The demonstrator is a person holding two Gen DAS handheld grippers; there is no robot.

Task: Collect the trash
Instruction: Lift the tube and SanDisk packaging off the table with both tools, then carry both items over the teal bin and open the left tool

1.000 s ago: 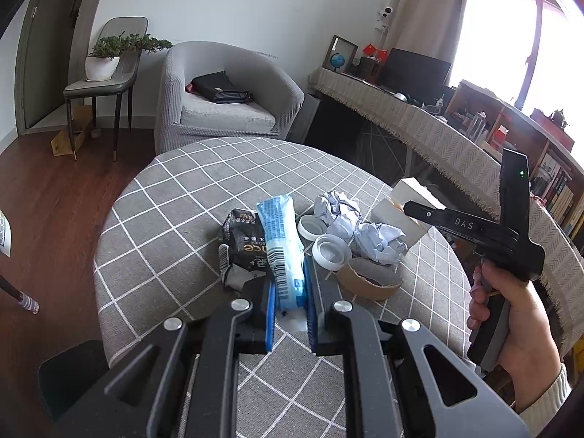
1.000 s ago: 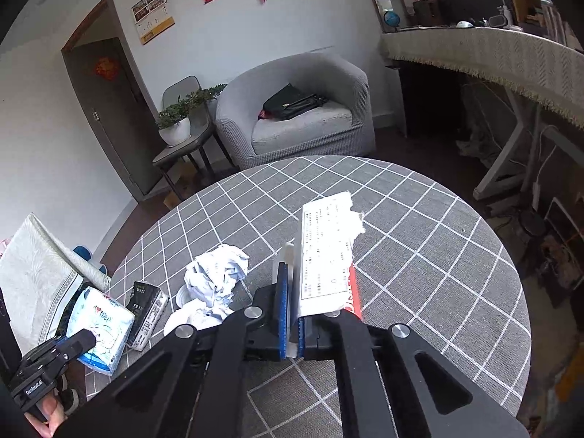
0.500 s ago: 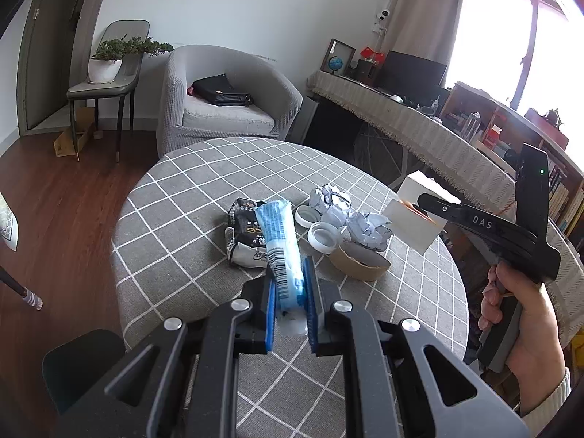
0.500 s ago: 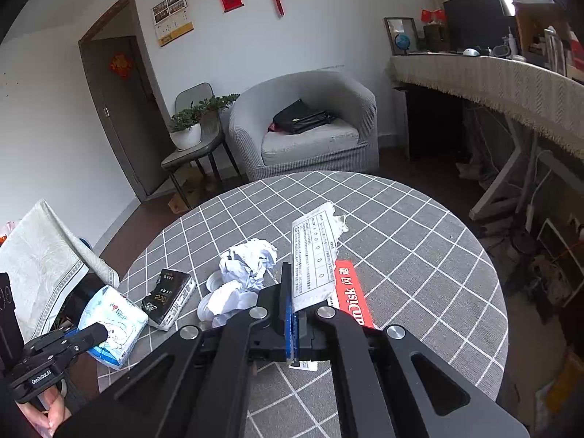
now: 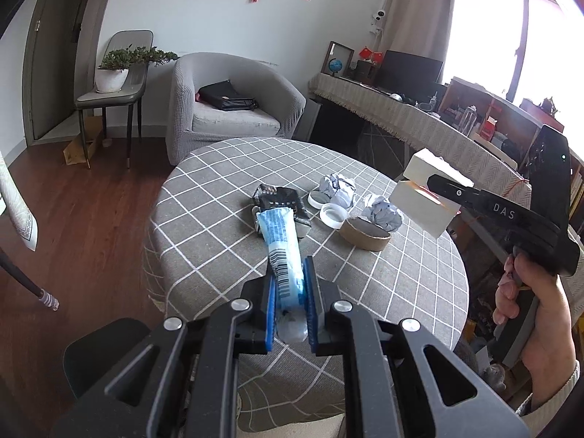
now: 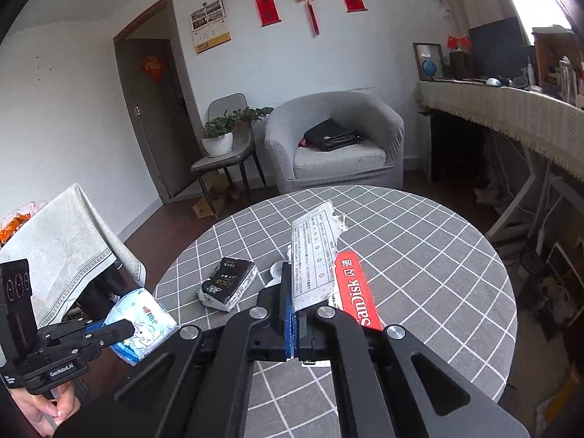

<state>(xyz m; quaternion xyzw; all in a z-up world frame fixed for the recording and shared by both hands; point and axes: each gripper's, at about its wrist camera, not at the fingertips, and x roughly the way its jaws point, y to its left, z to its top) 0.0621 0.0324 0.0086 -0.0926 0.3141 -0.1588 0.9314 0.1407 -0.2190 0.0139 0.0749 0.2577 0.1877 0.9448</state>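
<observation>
My left gripper (image 5: 288, 273) is shut on a blue and white tissue pack (image 5: 283, 248), held above the near edge of the round table; the pack also shows in the right wrist view (image 6: 140, 325). My right gripper (image 6: 294, 288) is shut on a torn white and red SanDisk box (image 6: 321, 259), held above the table; the box also shows in the left wrist view (image 5: 419, 200). On the grey checked tablecloth (image 5: 219, 197) lie a black snack packet (image 5: 279, 200), crumpled paper balls (image 5: 337, 188), white lids (image 5: 332, 215) and a cardboard tape ring (image 5: 365, 233).
A grey armchair (image 5: 233, 109) with a black bag stands behind the table. A chair with a potted plant (image 5: 116, 73) is at the left wall. A long covered desk (image 5: 419, 124) runs along the right. A cloth-covered table (image 6: 62, 241) is at the left.
Both grippers have pulled back and up from the table with their loads. The table and its trash look smaller and farther away.
</observation>
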